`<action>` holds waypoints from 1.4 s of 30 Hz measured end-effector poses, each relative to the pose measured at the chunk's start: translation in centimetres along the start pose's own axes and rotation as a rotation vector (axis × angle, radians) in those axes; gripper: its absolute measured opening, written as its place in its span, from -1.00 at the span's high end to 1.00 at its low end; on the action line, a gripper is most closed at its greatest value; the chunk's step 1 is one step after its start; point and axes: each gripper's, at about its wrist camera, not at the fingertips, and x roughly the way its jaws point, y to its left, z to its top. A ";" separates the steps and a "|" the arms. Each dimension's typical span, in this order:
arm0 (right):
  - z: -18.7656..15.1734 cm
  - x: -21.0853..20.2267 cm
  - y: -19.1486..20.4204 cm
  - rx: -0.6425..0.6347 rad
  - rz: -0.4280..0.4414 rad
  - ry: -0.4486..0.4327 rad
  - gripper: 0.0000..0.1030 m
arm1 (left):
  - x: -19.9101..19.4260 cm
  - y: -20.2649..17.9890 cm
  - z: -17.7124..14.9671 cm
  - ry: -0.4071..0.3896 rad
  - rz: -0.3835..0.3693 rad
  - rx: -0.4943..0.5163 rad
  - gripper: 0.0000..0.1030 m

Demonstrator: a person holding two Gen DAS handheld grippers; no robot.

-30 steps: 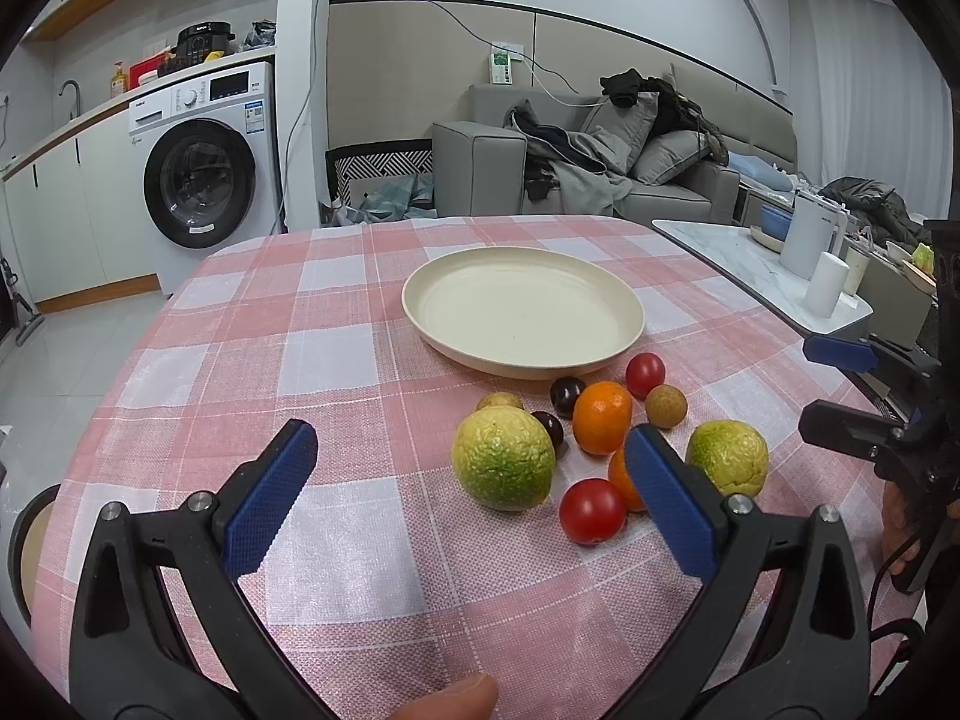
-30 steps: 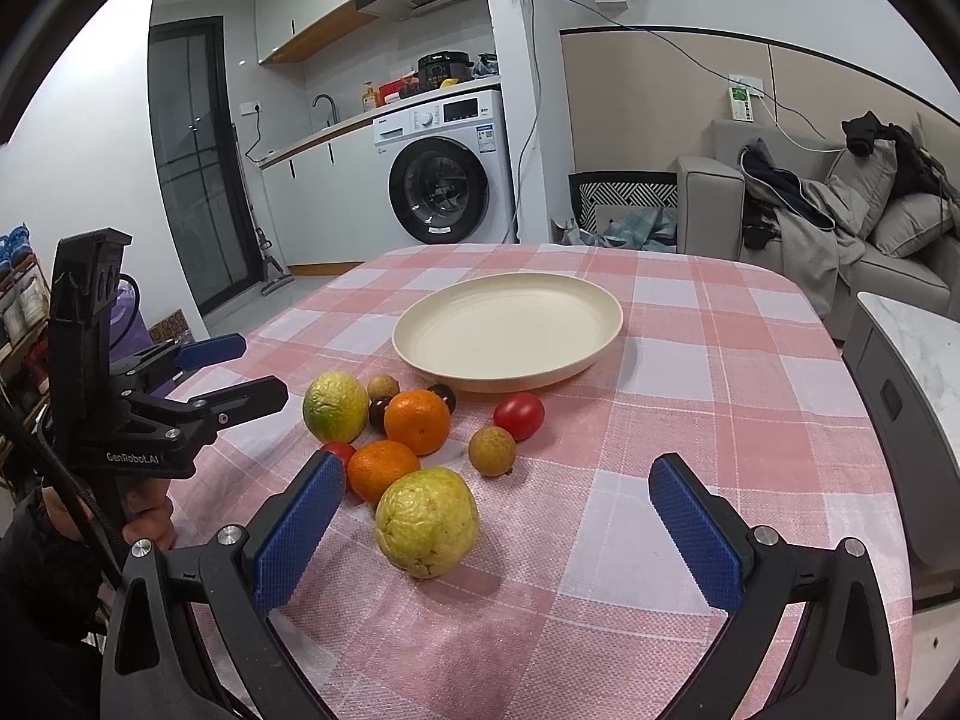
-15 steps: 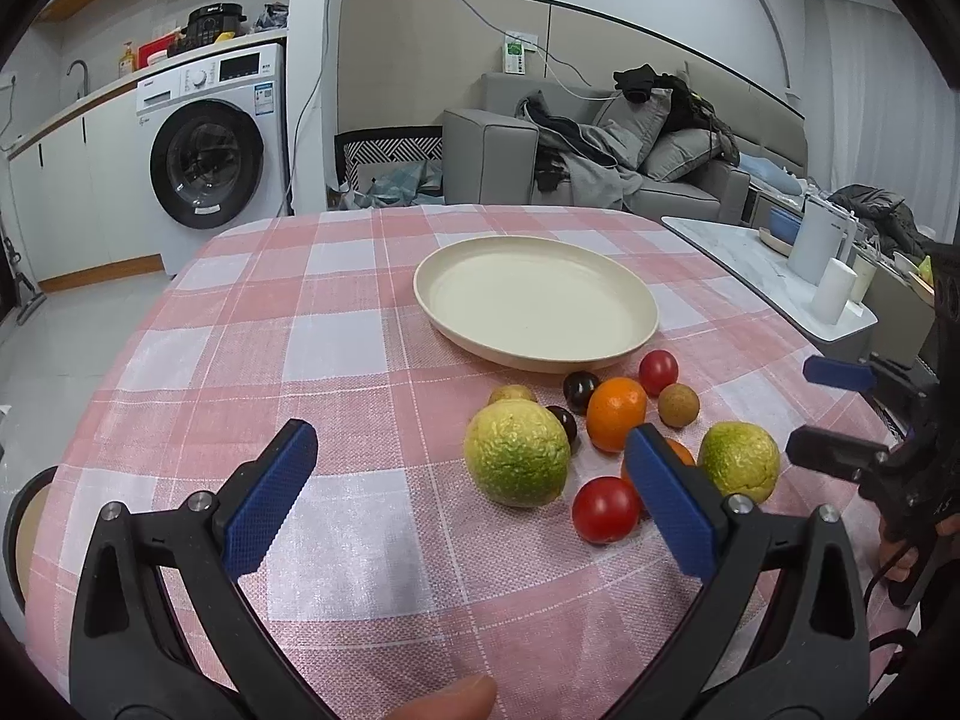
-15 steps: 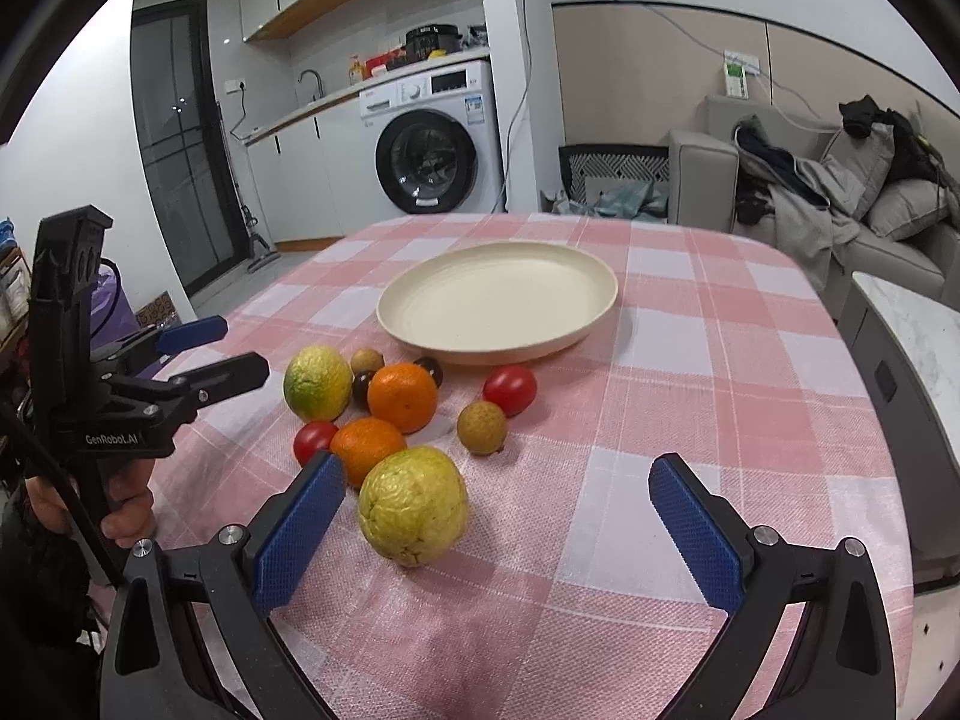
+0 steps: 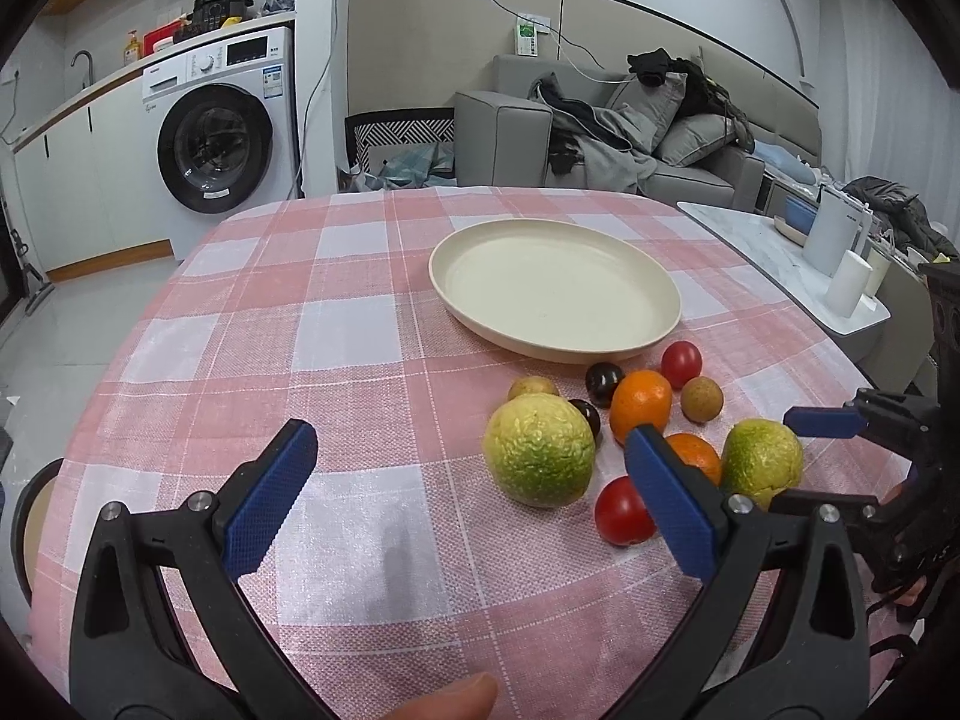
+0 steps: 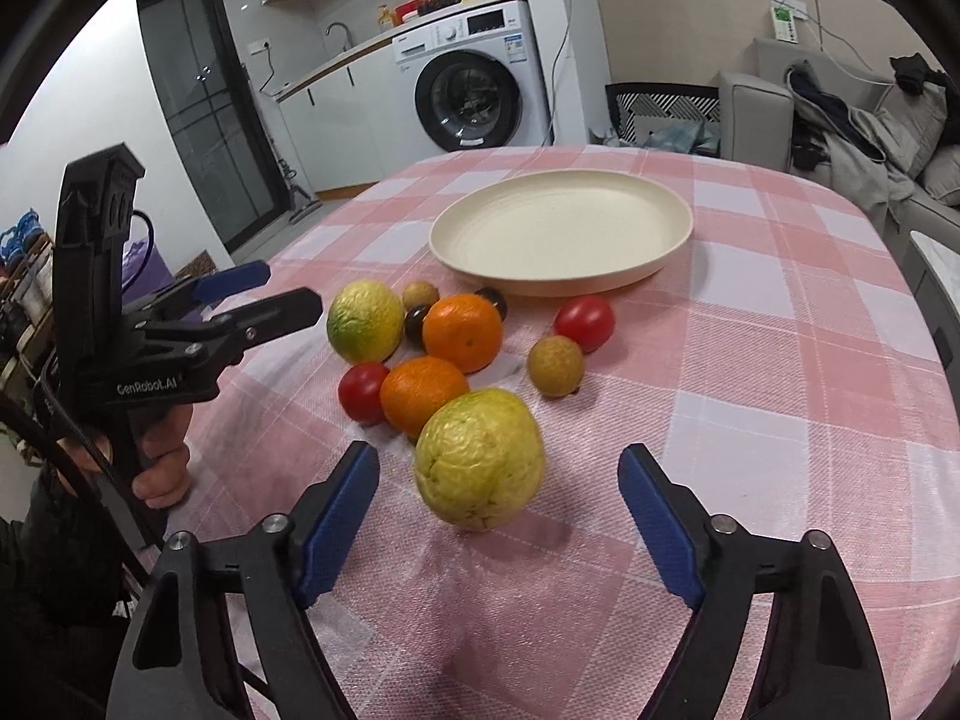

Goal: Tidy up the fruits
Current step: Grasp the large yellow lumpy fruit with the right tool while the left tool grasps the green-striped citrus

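Tablecloth in pink and white checks covers the round table and fills the middle of both views. Behind it, a washing machine stands at upper left of the left wrist view, with a grey sofa heaped with clothes at upper right. A cream plate sits bare at centre. The fruits cluster just below it: two oranges, two red tomatoes, dark plums, small brown fruits and two yellow-green citrus. The nearer citrus lies between the blue pads of the right gripper. Its jaws have just been closing yet stand apart, touching nothing. The left gripper hangs wide open over bare cloth at lower centre. One finger partly hides a tomato and an orange. A hand grips its handle at the lower left of the right wrist view.
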 end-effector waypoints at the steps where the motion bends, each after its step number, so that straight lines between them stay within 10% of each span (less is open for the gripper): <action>1: 0.0 0.2 0.1 0.000 0.011 0.008 -0.56 | 0.1 0.0 0.0 0.005 0.000 0.000 -0.98; 15: 0.3 1.6 0.0 0.025 0.027 0.063 -0.19 | 3.0 -0.5 0.7 0.104 -0.015 0.018 -0.84; 29: 0.5 2.0 -0.6 0.052 0.048 0.074 0.04 | 5.0 -1.1 0.8 0.184 -0.141 0.006 0.10; 42: 0.5 0.6 -0.7 0.050 0.039 -0.013 0.07 | 3.7 -0.8 1.1 0.130 -0.178 -0.013 0.12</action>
